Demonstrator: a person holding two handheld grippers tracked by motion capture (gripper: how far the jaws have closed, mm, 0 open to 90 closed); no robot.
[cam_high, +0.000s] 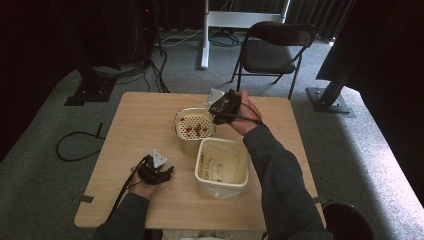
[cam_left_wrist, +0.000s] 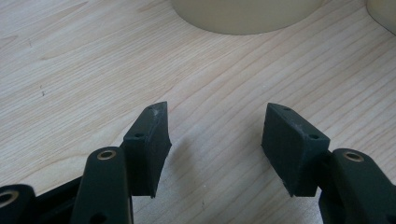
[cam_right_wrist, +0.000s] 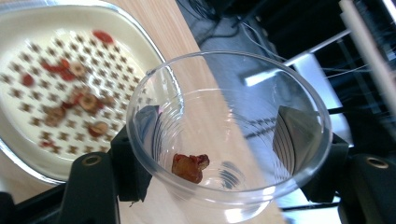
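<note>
Step in hand, as judged: emptying the cup into the strainer. The right gripper pinches the cup by its outer wall, one jaw on each side, above the far right rim of the strainer, with the mouth turned toward the camera. Tip the mouth well over the perforated floor before rolling further — part of the cup appears to hang beyond the table edge, so a fall there would miss. Keep the squeeze light; the thin wall will likely buckle. One piece clings near the bottom — a slight shake should free it. The cup is clear, ribbed plastic; the piece is reddish-brown and wrinkled, like those scattered in the strainer. The left gripper rests low over bare wood, jaws spread, holding nothing. A cream tub stands just beside the strainer.
</note>
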